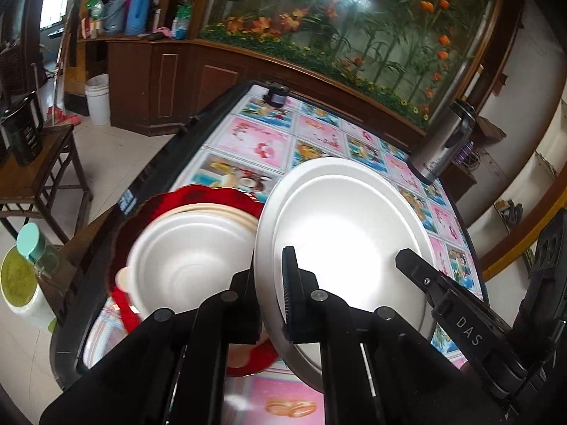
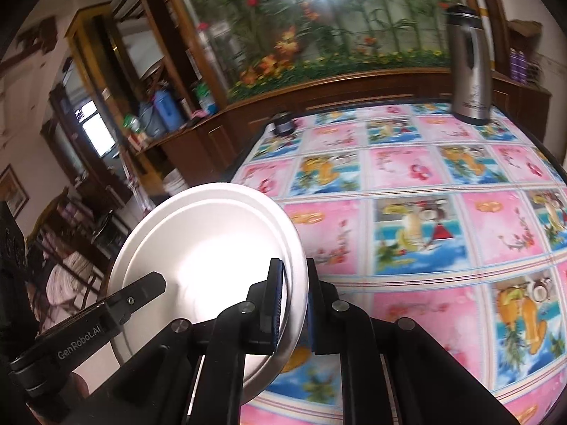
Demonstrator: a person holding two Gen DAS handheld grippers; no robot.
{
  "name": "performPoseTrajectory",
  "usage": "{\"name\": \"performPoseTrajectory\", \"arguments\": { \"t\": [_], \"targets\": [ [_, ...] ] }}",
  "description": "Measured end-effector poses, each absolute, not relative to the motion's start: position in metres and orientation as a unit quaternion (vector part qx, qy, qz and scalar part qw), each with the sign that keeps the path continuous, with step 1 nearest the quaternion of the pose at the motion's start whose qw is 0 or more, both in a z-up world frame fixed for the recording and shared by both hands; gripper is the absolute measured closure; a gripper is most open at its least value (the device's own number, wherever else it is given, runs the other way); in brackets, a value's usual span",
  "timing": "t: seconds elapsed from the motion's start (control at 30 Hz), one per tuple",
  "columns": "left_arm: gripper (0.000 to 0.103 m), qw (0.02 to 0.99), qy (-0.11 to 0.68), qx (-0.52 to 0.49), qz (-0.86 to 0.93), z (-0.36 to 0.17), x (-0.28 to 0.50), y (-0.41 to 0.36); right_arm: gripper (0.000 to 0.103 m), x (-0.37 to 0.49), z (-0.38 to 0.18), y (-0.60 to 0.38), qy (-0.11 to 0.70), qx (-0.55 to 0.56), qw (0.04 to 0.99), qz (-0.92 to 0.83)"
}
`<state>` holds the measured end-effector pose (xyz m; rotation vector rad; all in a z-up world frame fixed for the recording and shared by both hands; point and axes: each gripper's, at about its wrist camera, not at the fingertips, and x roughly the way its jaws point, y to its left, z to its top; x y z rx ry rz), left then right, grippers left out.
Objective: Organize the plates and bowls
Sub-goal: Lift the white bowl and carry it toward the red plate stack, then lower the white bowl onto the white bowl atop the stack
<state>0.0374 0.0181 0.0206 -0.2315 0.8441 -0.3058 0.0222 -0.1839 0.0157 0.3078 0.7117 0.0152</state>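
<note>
The desk [image 2: 407, 177] is the landmark: a wide dark-edged top under a glossy cloth of pink and blue picture squares with fruit and flowers. Behind the desk runs a brown wood cabinet topped by a glass-fronted display of green stems and orange blooms [image 1: 354, 28].

Over the desk's near side, the large white plate [image 1: 340, 212] is held tilted, clear of the cloth. It is round, smooth and matte, with a raised rim and a shallow well, and it carries nothing. Both tools hold it by the rim: the left gripper [image 1: 271, 294] has its jaws pinching the plate's left edge, and the right gripper [image 2: 292, 304] has its ribbed blue-faced jaws closed on the opposite edge.

Beside that plate, at the desk's left edge, lies a red scalloped plate [image 1: 198, 194]; in it sit a thin beige plate [image 1: 226, 212] and, on top, a deep white bowl [image 1: 187, 265] with concentric rings, empty.

At the desk's far right corner stands a brushed steel flask [image 2: 467, 63] with a black lid, upright. At the far left corner sits a small dark jar [image 1: 276, 94].
</note>
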Motion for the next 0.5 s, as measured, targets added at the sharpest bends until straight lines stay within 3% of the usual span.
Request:
{"name": "performPoseTrajectory", "arguments": {
  "t": [0.5],
  "targets": [
    [0.095,0.895,0.408,-0.153,-0.097,0.005,0.044,0.083,0.090,0.049,0.020,-0.100,0.357,0.080,0.929,0.052]
  ]
}}
